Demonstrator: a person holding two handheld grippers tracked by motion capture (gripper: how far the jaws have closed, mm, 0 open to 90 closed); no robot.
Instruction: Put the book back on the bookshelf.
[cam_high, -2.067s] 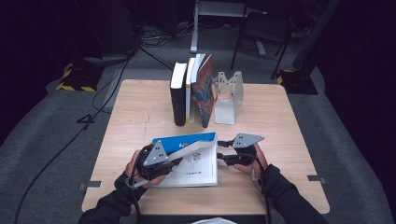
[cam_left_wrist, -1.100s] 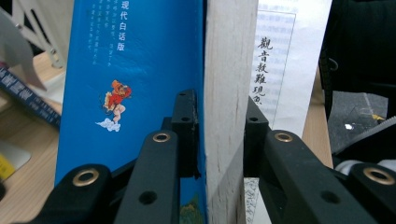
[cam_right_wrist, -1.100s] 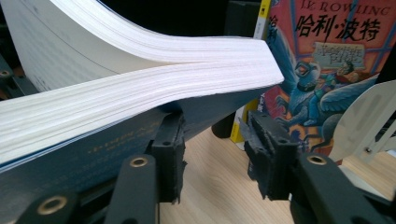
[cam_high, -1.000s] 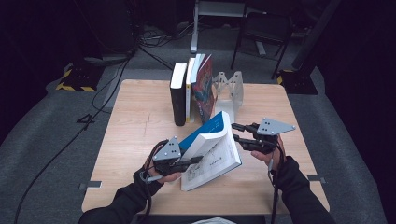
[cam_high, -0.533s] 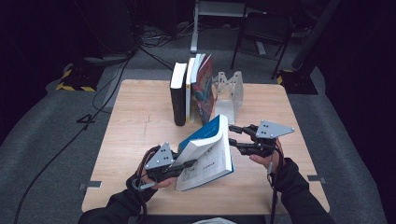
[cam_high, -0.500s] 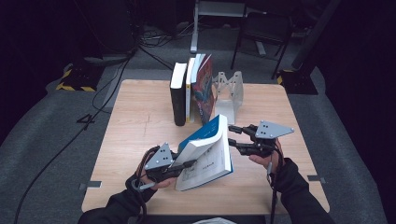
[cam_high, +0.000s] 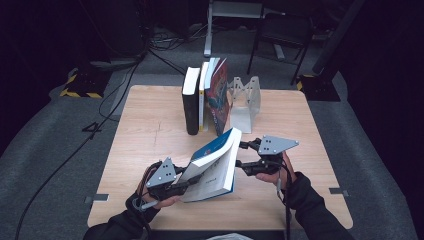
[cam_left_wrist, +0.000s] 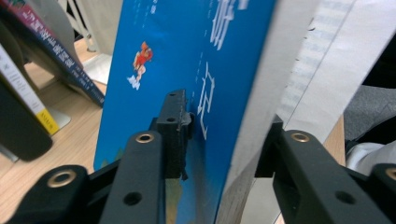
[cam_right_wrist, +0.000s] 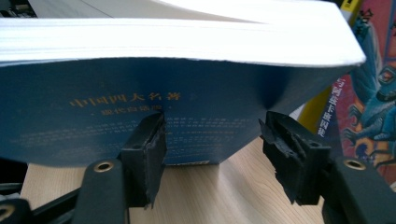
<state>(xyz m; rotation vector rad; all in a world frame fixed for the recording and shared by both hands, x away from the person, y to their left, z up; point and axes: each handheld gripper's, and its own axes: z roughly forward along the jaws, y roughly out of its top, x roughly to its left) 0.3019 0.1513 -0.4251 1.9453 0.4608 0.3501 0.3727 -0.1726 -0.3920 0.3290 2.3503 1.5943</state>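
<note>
The blue book (cam_high: 215, 162) is standing tilted on the worktop (cam_high: 150, 125), near the row of books (cam_high: 205, 97) at the bookend (cam_high: 245, 102). The left hand-held gripper (cam_high: 187, 181) is grasping its lower corner while its jaws have just been opening. The right hand-held gripper (cam_high: 241, 155), released and just opening, is waiting beside it. Shelving is remaining, I think.

Tilted book (cam_high: 215, 165) fills gap between left gripper (cam_high: 186, 186) and right gripper (cam_high: 242, 155). Beyond them, upright books (cam_high: 205, 100) and bookend (cam_high: 246, 102) block way. Bare table (cam_high: 145, 130) outward of each.

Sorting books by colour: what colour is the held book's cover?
Blue book, clearest in the left gripper view.
</note>
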